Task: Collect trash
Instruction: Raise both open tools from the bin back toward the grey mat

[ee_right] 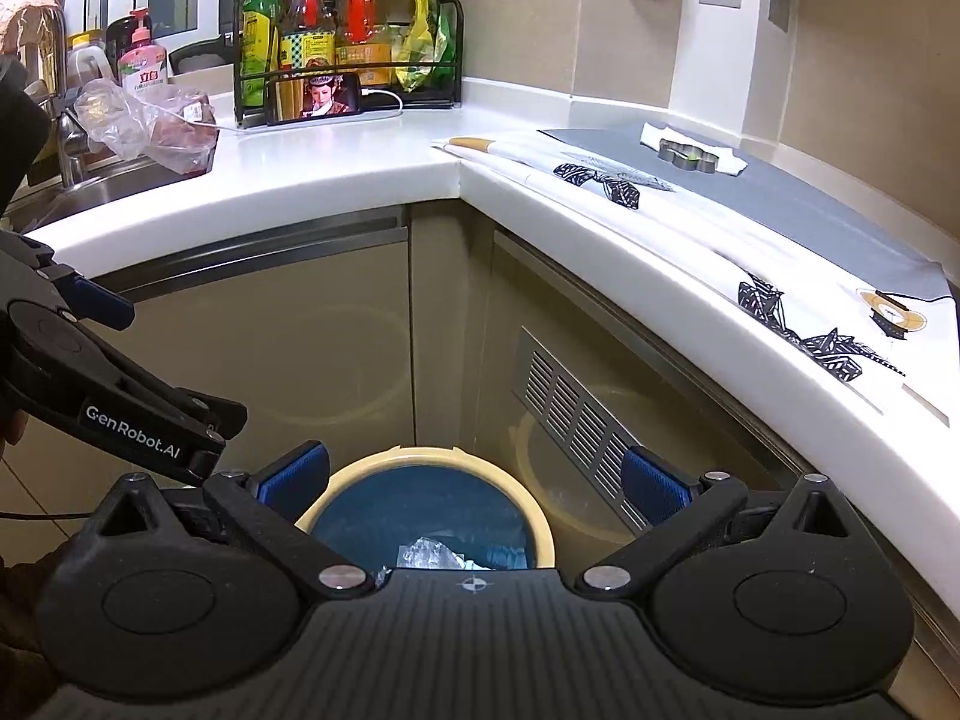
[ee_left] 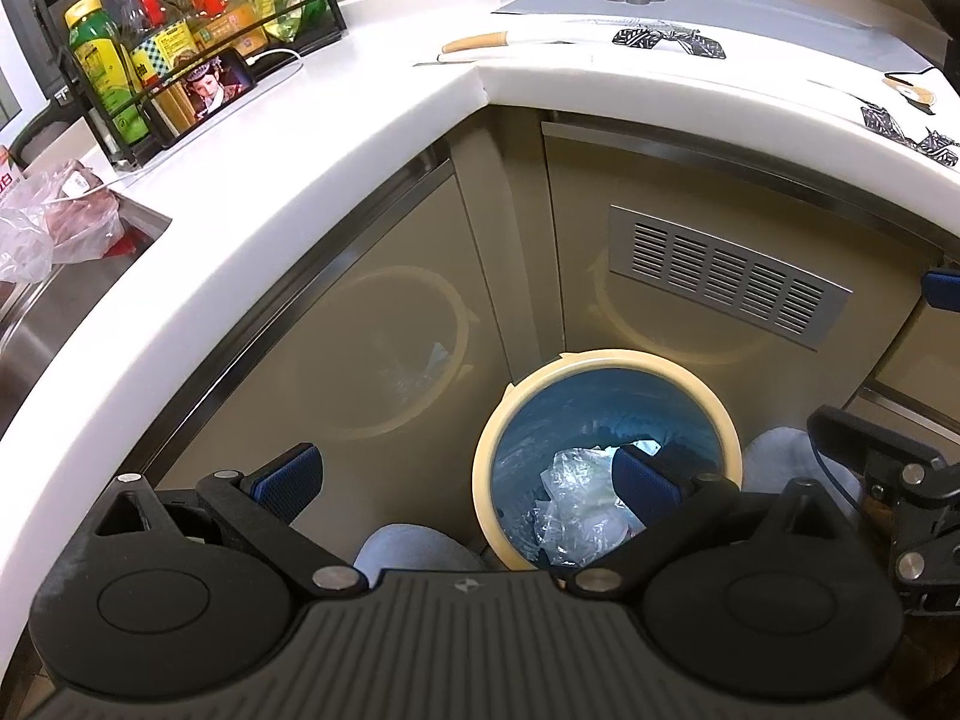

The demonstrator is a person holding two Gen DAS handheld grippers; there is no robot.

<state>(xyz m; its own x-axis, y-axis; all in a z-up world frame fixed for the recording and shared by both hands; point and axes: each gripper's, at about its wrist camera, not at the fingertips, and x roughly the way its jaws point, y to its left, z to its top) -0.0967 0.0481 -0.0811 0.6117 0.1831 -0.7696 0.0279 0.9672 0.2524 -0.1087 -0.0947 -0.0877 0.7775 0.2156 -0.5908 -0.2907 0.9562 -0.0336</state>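
You are holding the left gripper (ee_left: 465, 480) above the bin (ee_left: 606, 360), its jaws standing wide apart and gripping nothing. You are holding the right gripper (ee_right: 474, 477) over the same bin (ee_right: 420, 456), jaws likewise spread and empty. The bin is sitting on the floor in the cabinet corner under the counter (ee_right: 336, 174). Crumpled clear plastic (ee_left: 576, 504) is lying inside its blue liner (ee_left: 540, 420).

Both wrist views look steeply down past the bench (ee_left: 336, 138) corner, close above the shared trash bin (ee_left: 606, 360) (ee_right: 420, 459).
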